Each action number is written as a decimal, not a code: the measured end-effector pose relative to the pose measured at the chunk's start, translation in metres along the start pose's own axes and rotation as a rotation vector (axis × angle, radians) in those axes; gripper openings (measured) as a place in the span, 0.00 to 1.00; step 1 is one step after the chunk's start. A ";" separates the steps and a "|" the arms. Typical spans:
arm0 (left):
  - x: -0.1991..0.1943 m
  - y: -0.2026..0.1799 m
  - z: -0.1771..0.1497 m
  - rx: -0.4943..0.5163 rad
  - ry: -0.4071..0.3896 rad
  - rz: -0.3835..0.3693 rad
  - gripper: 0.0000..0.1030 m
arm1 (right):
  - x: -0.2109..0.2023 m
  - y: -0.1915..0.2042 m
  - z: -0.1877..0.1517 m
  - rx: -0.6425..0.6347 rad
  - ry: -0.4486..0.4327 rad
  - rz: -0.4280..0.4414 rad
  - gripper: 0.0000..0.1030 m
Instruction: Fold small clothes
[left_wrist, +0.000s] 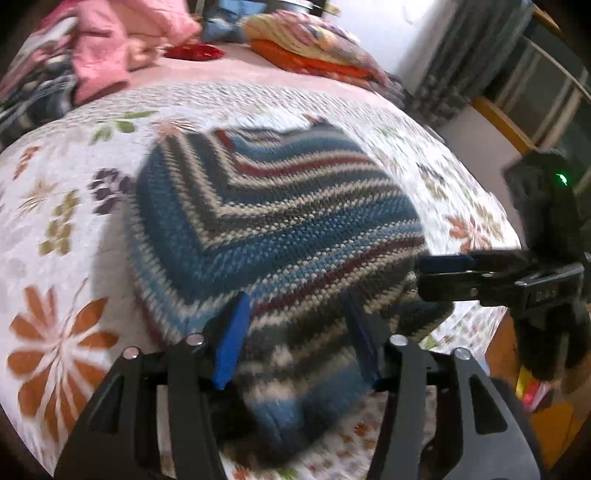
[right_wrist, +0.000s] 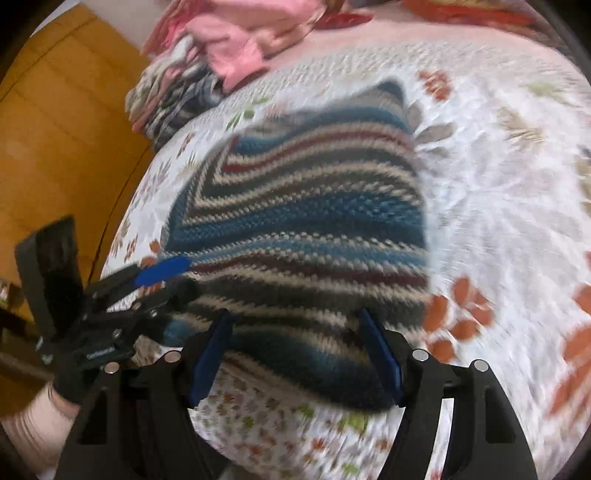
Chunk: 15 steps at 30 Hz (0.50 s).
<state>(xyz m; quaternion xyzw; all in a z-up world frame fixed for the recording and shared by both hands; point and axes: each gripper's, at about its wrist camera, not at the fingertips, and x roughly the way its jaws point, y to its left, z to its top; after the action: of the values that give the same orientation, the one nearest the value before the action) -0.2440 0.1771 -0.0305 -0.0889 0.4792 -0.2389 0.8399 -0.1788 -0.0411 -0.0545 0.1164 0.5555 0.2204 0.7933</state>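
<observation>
The sweater lies folded on the quilt. Your left gripper and right gripper stand wide at its near edge — press flat, square the corners.

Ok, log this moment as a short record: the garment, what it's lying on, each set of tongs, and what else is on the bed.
garment: striped knit sweater, blue, grey, cream and dark red, lying folded
surface: floral white quilt on a bed
left tongs: open, fingers astride the sweater's near edge
right tongs: open, also astride the near edge
contact: grip not visible; frames blurred
background: pink clothes, folded orange-and-yellow blanket
</observation>
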 end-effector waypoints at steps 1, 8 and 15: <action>-0.015 -0.003 -0.002 -0.020 -0.023 0.004 0.75 | -0.015 0.007 -0.005 0.005 -0.032 -0.011 0.81; -0.067 -0.022 -0.016 -0.051 -0.078 0.093 0.88 | -0.062 0.042 -0.032 -0.048 -0.126 -0.185 0.96; -0.070 -0.025 -0.020 -0.097 -0.027 0.154 0.88 | -0.066 0.048 -0.036 -0.045 -0.144 -0.282 0.96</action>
<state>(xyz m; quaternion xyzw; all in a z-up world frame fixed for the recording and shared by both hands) -0.2985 0.1907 0.0222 -0.0955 0.4844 -0.1488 0.8568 -0.2415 -0.0326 0.0079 0.0350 0.5030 0.1102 0.8565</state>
